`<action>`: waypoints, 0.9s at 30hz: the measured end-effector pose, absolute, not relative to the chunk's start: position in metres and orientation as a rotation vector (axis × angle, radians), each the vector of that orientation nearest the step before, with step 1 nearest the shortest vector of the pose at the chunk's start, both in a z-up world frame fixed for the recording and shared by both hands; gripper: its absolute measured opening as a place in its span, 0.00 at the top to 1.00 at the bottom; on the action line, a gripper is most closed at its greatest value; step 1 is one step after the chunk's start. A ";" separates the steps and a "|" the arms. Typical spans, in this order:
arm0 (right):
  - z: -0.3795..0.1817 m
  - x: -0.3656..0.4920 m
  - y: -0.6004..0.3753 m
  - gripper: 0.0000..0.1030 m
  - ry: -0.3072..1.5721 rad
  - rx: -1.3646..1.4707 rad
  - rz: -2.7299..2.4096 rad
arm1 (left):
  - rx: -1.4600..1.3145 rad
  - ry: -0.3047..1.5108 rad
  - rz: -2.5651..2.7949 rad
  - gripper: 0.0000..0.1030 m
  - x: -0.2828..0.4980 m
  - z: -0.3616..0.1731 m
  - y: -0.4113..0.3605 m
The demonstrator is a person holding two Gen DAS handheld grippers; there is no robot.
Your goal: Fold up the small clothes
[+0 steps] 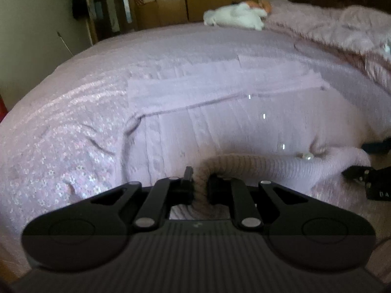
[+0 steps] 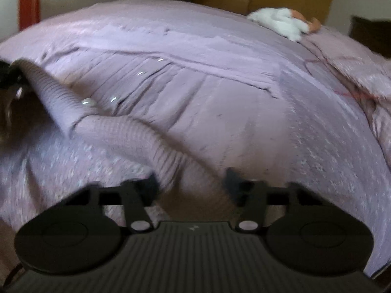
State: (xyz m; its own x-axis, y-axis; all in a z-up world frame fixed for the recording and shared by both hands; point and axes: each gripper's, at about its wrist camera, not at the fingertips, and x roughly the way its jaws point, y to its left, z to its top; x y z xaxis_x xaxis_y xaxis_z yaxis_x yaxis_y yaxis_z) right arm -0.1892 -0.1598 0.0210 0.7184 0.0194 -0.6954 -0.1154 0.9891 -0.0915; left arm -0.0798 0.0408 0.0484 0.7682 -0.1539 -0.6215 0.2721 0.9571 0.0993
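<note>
Two claws on the ribbed hem of a lilac cardigan [image 1: 220, 112], spread mid-frame on the bed [image 1: 61, 134]. Left claw [image 1: 200, 188] pinched narrow on the hem. Right claw [image 2: 190, 180] is wider w/ the hem betw. its fingers; grip uncertain. Tip: firm up right first, lift both level, carry fwd evenly.

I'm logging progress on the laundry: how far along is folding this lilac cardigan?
Early stage. Done: the lilac knit cardigan is spread on the floral bedspread, one sleeve laid across it. In hand: the left hand-held gripper is shut on the ribbed hem; the right hand-held gripper has the hem between its wider-set fingers. Left: no body fold yet; white clothes wait by the pillow end.
</note>
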 end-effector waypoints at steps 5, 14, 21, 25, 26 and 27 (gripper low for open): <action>0.039 -0.189 -0.169 0.85 0.690 -0.062 0.063 | 0.151 0.628 -0.227 0.88 -0.078 0.057 0.039; 0.086 -0.172 -0.173 0.86 0.541 -0.053 0.040 | 0.096 0.552 -0.212 0.88 -0.065 0.085 0.041; 0.111 -0.142 -0.176 0.86 0.473 -0.064 0.009 | 0.111 0.500 -0.215 0.88 -0.035 0.112 0.031; 0.123 -0.121 -0.178 0.86 0.437 -0.087 -0.014 | 0.121 0.472 -0.211 0.88 -0.014 0.125 0.024; 0.126 -0.116 -0.178 0.86 0.424 -0.100 -0.020 | 0.121 0.468 -0.211 0.88 -0.009 0.127 0.023; 0.129 -0.110 -0.178 0.86 0.414 -0.109 -0.024 | 0.119 0.465 -0.209 0.88 -0.002 0.130 0.021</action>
